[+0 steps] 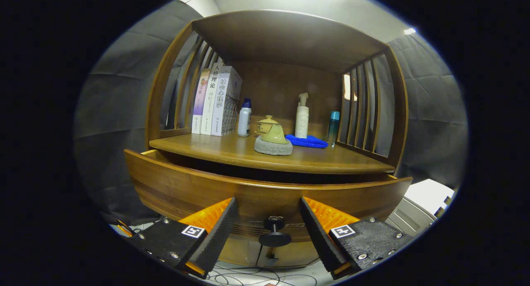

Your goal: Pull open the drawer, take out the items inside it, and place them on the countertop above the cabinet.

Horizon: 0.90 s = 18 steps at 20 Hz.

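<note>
A wooden cabinet has a drawer (265, 195) pulled partly out below its countertop (314, 159). A dark gap shows between the drawer front and the countertop; the drawer's inside is hidden. Its black knob (274, 233) sits between my fingers, touched by neither. My gripper (268, 213) is open, with its fingertips (230, 211) close against the drawer front on both sides of the knob. On the countertop stand a yellow lidded cup (273, 133) on a grey stone coaster (273, 147) and a blue cloth (307, 141).
Books (215, 102) lean at the countertop's left. A white bottle with a blue cap (245, 118), a white pump bottle (302, 116) and a teal bottle (333, 128) stand at the back. Slatted wooden sides and a roof enclose the shelf. Cables (248, 275) lie on the floor below.
</note>
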Motion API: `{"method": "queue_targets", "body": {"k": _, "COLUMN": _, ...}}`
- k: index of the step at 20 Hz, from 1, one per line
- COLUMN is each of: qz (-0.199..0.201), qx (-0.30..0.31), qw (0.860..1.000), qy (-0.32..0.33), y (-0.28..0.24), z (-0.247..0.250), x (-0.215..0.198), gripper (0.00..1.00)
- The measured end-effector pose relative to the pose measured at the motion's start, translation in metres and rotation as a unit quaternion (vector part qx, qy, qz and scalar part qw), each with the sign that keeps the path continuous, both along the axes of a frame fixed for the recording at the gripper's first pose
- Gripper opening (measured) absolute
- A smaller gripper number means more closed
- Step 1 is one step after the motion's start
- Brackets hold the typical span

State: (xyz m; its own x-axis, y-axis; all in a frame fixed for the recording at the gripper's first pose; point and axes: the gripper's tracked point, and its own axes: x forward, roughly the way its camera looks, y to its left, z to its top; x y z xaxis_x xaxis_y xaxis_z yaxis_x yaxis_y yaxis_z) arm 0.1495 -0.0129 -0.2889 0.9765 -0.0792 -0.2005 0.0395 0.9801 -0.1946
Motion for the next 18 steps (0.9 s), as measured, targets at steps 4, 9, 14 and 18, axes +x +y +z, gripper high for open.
{"method": "queue_targets", "body": {"k": 4, "qz": 0.001, "qx": -0.02, "qw": 1.0, "qy": -0.003, "y": -0.002, "z": -0.004, "x": 0.022, "gripper": 0.95}}
{"method": "queue_targets", "body": {"k": 9, "qz": -0.006, "qx": -0.005, "qw": 1.0, "qy": -0.013, "y": -0.003, "z": -0.007, "x": 0.042, "gripper": 0.95}}
{"method": "queue_targets", "body": {"k": 14, "qz": 0.015, "qx": -0.024, "qw": 1.0, "qy": -0.009, "y": -0.002, "z": 0.004, "x": 0.039, "gripper": 0.95}}
{"method": "queue_targets", "body": {"k": 18, "qz": 0.019, "qx": -0.076, "qw": 0.996, "qy": -0.048, "y": -0.019, "z": 0.082, "x": 0.029, "gripper": 0.95}}
